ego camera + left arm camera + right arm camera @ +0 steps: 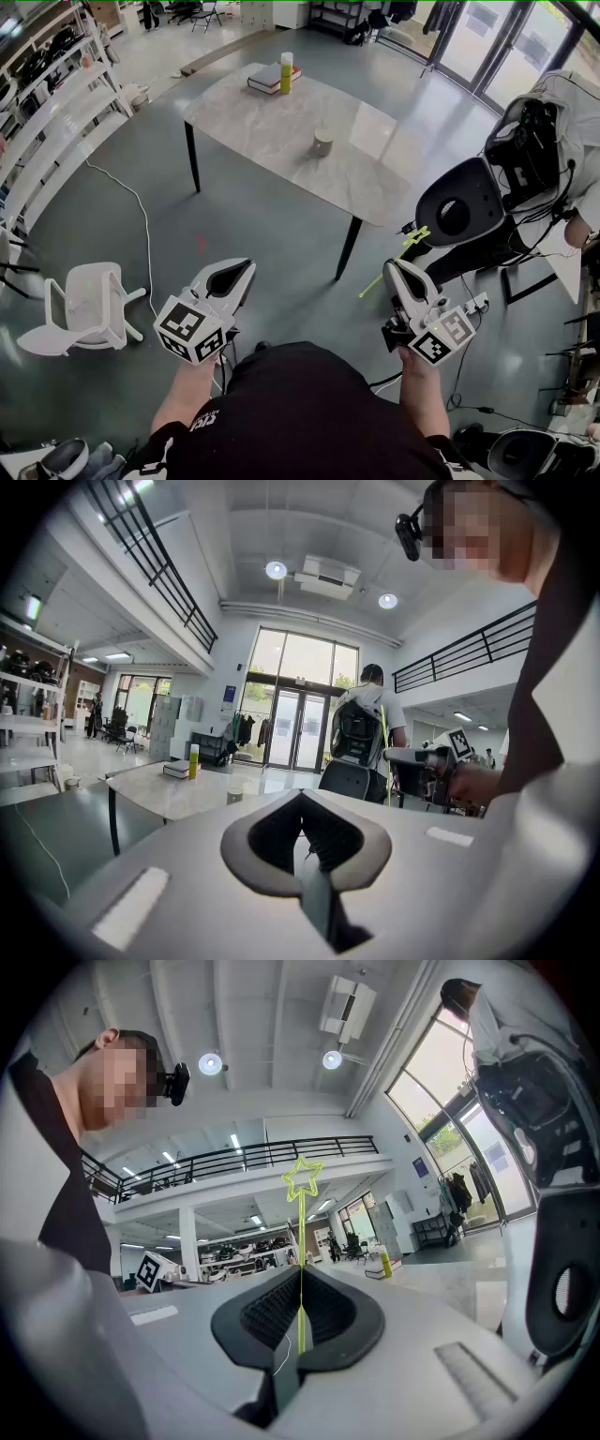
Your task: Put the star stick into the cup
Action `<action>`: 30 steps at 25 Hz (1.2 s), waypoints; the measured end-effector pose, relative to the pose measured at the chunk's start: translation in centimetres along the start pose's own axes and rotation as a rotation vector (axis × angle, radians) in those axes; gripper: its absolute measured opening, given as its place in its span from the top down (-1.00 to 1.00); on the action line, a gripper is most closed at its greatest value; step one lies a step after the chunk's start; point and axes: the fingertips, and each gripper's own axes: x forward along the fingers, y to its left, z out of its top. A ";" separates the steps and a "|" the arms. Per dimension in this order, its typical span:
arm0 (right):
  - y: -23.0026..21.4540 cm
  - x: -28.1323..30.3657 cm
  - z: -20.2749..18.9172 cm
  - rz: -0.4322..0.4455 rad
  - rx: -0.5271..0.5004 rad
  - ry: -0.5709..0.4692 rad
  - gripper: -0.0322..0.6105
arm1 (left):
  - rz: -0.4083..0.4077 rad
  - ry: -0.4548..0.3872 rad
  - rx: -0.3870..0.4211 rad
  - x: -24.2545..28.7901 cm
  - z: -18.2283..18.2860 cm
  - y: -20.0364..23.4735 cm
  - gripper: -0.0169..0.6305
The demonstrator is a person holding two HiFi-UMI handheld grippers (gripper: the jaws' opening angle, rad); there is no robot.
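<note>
Head view shows the right gripper point(397, 272) at the near right, closed on the thin yellow-green star stick point(412, 241), whose star end points to the far right; in the right gripper view the stick point(301, 1232) rises straight between the pressed pads. The left gripper point(236, 274) is at the near left, its jaws together and nothing between them. The small grey cup point(322, 143) stands upright on the pale table point(253, 117), far ahead and well apart from both grippers, and the stick is not yet in it
</note>
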 end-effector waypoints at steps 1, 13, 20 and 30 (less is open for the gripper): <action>0.1 -0.1 -0.1 -0.001 0.002 0.000 0.84 | -0.001 0.001 -0.003 -0.1 -0.1 0.0 0.94; 3.3 1.0 -1.3 0.063 0.029 0.013 0.84 | -0.010 -0.005 -0.016 -1.9 -0.7 1.0 0.94; 5.4 4.0 -1.9 0.078 0.030 0.008 0.84 | -0.013 -0.008 -0.011 -4.0 -0.8 3.9 0.94; 8.4 7.8 -3.7 0.099 0.003 0.042 0.84 | 0.001 0.004 -0.017 -7.1 -2.0 7.9 0.94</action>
